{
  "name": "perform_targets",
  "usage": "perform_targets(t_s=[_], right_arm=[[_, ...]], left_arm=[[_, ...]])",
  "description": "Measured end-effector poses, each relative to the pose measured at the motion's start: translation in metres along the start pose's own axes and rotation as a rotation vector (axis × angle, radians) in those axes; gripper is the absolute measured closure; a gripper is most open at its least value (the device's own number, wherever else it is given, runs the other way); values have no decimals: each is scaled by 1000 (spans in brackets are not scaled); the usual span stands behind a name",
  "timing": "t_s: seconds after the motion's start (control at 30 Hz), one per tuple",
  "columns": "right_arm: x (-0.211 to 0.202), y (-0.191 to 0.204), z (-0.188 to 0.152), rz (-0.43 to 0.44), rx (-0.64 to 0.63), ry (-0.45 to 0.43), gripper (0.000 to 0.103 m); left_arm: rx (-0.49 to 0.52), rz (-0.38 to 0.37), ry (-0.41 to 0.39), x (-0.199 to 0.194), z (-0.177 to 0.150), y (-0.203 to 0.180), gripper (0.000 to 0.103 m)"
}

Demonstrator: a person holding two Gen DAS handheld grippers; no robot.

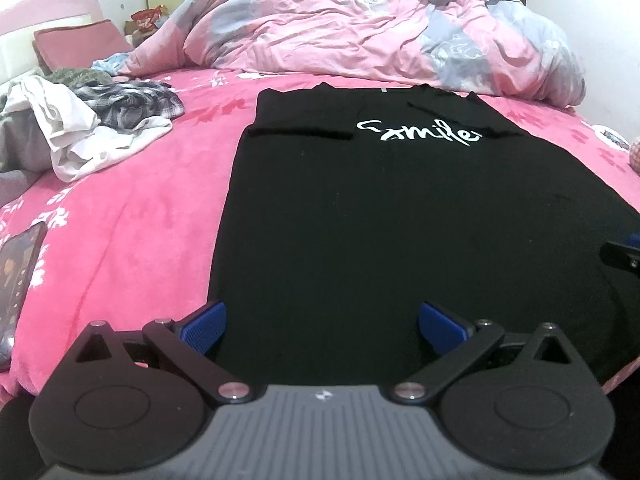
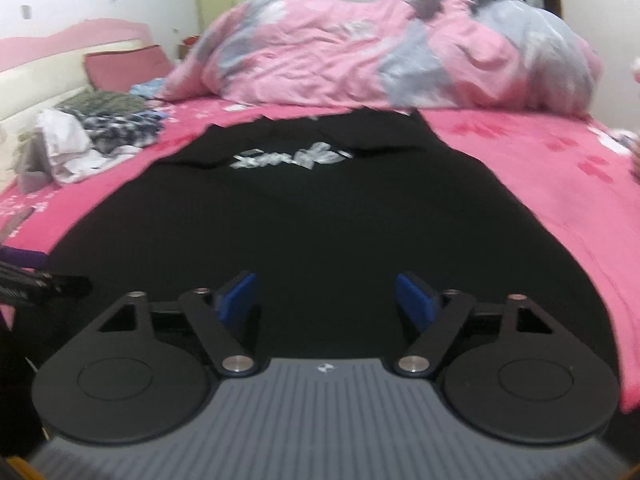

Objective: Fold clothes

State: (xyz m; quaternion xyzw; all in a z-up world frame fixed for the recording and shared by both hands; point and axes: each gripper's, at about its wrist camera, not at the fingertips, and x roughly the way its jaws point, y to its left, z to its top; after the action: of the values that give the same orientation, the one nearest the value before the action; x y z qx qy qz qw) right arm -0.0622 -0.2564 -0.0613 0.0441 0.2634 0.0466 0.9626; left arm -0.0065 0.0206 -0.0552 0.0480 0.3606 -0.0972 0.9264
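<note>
A black T-shirt (image 1: 380, 208) with white "smile" lettering lies flat on the pink bed sheet (image 1: 132, 220), collar at the far end and both sleeves folded inward. My left gripper (image 1: 322, 328) stands open over the shirt's near left hem, its blue pads (image 1: 208, 328) wide apart. A dark part of the right gripper (image 1: 620, 258) shows at the right edge. In the blurred right wrist view my right gripper (image 2: 326, 300) is open over the near hem of the T-shirt (image 2: 320, 216), with cloth below the gap and the pads not pressing on it.
A crumpled pink and grey duvet (image 1: 360, 28) fills the far end of the bed. A pile of loose clothes (image 1: 88, 120) and a pink pillow (image 1: 76, 42) lie at the left. A phone (image 1: 18, 272) rests near the left edge.
</note>
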Motion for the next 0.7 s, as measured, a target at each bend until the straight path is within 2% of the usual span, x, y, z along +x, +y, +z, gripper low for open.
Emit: perform_targets(t_s=[0.13, 0.2, 0.53, 0.7], right_arm=[[-10, -14, -5, -11, 48, -7, 45], [-13, -16, -5, 2, 67, -20, 47], [1, 22, 8, 207, 44, -50, 50], [-1, 35, 9, 243, 24, -44, 50]], left_arm=[[2, 3, -4, -5, 3, 0, 0], [7, 7, -6, -8, 4, -1, 0], [10, 39, 6, -35, -2, 7, 0], [-7, 44, 14, -43, -12, 16, 0]])
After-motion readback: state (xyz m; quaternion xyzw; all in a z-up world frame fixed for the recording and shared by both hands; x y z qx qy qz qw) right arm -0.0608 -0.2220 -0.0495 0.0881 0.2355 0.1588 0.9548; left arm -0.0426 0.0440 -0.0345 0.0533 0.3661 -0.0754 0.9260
